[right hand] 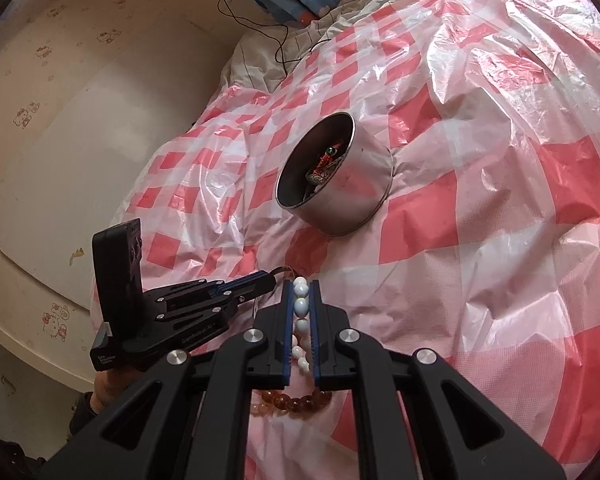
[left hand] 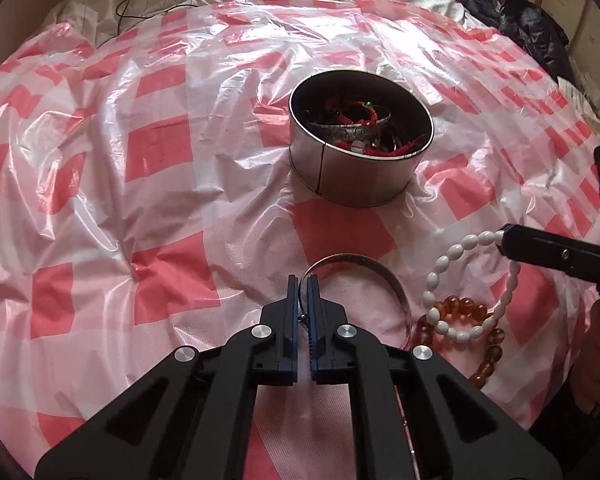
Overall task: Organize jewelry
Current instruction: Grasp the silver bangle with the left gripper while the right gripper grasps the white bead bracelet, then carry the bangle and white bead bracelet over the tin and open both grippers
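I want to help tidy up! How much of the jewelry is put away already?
Some is done: red beads and other pieces lie in the round tin. In hand: the left gripper pinches the silver bangle; the right gripper holds the white bead bracelet. Left: both of those, plus the amber bead bracelet on the sheet.

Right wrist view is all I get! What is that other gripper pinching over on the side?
Observer: The left gripper is shut on a thin silver bangle.
Operator: Is my white bracelet hanging free in the air?
Observer: No. The white bead bracelet hangs in a loop from the right gripper, and its low end lies draped over the amber bead bracelet.
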`<state>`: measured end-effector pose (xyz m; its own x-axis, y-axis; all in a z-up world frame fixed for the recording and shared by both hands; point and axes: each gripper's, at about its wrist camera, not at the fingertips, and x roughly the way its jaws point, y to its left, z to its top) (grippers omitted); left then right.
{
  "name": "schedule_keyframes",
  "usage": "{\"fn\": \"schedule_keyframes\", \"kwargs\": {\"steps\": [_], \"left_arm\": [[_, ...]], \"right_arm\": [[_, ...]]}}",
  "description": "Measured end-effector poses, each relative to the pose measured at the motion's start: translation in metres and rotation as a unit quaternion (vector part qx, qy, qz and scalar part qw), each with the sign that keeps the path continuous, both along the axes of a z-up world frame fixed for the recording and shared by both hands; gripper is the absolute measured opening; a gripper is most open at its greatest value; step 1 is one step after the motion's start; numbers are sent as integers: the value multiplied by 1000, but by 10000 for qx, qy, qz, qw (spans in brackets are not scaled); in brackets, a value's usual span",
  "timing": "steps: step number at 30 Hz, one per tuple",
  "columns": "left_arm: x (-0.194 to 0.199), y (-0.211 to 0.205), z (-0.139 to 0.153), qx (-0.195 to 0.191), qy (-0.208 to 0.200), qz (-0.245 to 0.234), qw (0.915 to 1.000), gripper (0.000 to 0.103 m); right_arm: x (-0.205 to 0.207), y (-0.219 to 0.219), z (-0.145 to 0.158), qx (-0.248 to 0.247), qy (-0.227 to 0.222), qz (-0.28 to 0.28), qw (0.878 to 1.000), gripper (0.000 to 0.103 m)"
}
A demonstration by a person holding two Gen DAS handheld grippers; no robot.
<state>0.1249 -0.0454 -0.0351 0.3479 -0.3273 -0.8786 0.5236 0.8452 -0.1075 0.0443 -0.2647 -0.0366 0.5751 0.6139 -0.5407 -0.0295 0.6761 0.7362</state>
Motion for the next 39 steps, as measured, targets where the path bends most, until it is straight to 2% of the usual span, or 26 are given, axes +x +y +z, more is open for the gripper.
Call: {"fn": "schedule_keyframes", "kwargs": {"steps": [4,8,16,26,35,39], "left_arm": [[7,15,17,-799,234,137,9964,2],[6,19,29,-1191,275,157,9924,2],[9,12,44,-1411,146,164,9898,3],[27,-4,62,-1731,-43,353,9843,3],[57,-24,49,-1856,-27,687,9802,3],[68,-34,38,-1628,-121,835,9830,3]], "right_arm": [[-2,-10,-3,511,-10,-83,9987,8],[-2,-16,-4,785,-54,-130,9968,8],[-5,-24,4,1146,-258,-198,9929,8],[0,-44,34,1523,-773,-353,9847,8],[38,-55,51,1565,-897,-360,9829,8],[59,-54,54,1490,-864,-275,9847,8]]}}
